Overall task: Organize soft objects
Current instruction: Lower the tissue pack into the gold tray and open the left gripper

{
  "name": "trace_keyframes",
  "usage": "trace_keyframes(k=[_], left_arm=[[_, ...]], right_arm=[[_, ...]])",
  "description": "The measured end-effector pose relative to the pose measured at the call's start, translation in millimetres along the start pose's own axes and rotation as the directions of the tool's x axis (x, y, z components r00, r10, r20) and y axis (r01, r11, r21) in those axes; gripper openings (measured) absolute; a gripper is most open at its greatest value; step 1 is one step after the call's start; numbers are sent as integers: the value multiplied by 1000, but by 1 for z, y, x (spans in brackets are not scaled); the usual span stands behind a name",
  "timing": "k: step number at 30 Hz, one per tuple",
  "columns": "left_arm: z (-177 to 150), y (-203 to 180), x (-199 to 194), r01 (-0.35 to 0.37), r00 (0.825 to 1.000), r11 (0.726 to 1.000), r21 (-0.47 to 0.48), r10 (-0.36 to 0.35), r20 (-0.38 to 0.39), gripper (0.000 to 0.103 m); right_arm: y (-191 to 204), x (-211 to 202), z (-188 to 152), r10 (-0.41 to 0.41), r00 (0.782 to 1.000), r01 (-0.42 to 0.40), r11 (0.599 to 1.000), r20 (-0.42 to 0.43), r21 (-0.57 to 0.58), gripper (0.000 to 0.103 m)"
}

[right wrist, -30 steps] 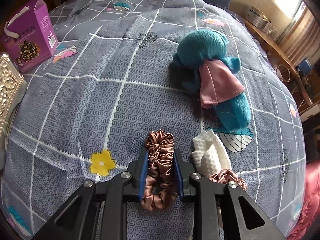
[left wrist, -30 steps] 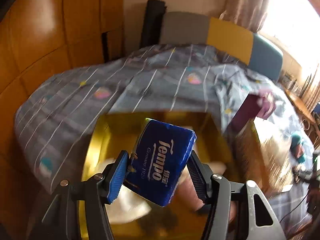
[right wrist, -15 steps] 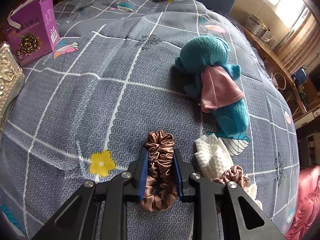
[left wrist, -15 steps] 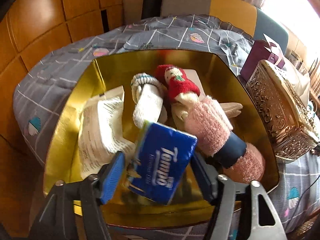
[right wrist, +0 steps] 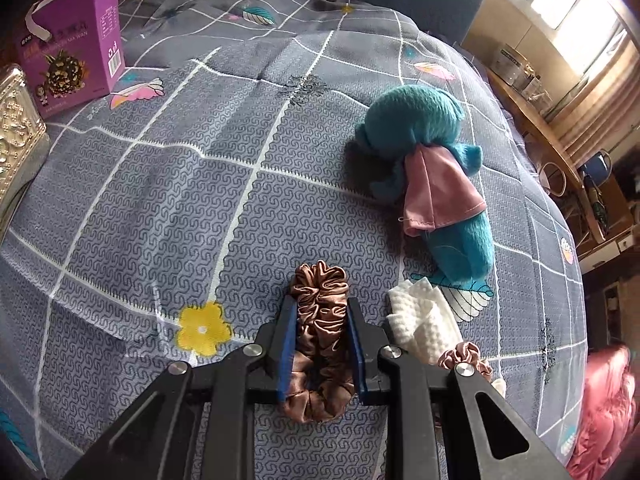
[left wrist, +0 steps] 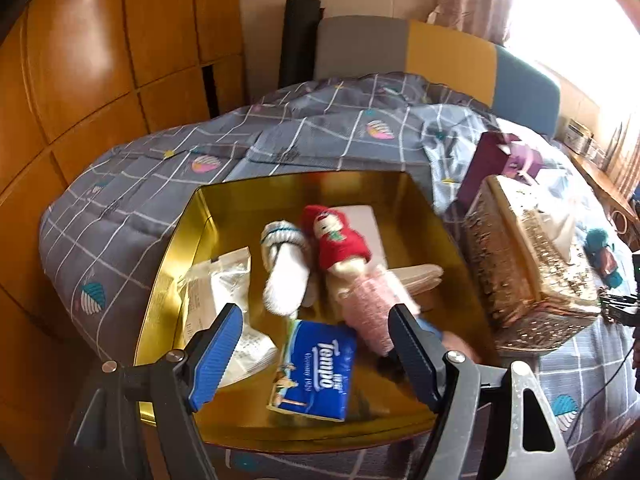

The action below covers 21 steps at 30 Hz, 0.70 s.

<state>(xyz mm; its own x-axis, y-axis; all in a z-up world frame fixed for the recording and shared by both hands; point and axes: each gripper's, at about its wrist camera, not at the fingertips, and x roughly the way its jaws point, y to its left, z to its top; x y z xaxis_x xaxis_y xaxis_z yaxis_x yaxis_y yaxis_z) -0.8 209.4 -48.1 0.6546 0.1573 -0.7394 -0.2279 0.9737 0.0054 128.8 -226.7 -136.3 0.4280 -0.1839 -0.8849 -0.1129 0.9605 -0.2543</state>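
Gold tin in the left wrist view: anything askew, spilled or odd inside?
Only mildly. The blue tissue pack lies tilted on the floor of the gold tin, clear of the open left gripper. The socks and doll lie loosely heaped. Nothing looks spilled or damaged.

A purple carton (right wrist: 70, 42) stands at ten o'clock on the grey checked bedspread (right wrist: 168, 184), an embossed gold box (left wrist: 528, 268) lies just below it, a grey, yellow and blue headboard (left wrist: 432, 54) rises at twelve o'clock, wooden wardrobe panels (left wrist: 80, 60) fill nine o'clock, and a pink quilt (right wrist: 600, 408) bunches at four o'clock.
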Motion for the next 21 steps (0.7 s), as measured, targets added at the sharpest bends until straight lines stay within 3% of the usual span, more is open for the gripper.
trace_keyframes(k=[21], left_arm=[[12,-51,-17,51,998,990,132,-56,38,76]], right_arm=[[-45,12,21,101,995,-101,988,1,119,22]])
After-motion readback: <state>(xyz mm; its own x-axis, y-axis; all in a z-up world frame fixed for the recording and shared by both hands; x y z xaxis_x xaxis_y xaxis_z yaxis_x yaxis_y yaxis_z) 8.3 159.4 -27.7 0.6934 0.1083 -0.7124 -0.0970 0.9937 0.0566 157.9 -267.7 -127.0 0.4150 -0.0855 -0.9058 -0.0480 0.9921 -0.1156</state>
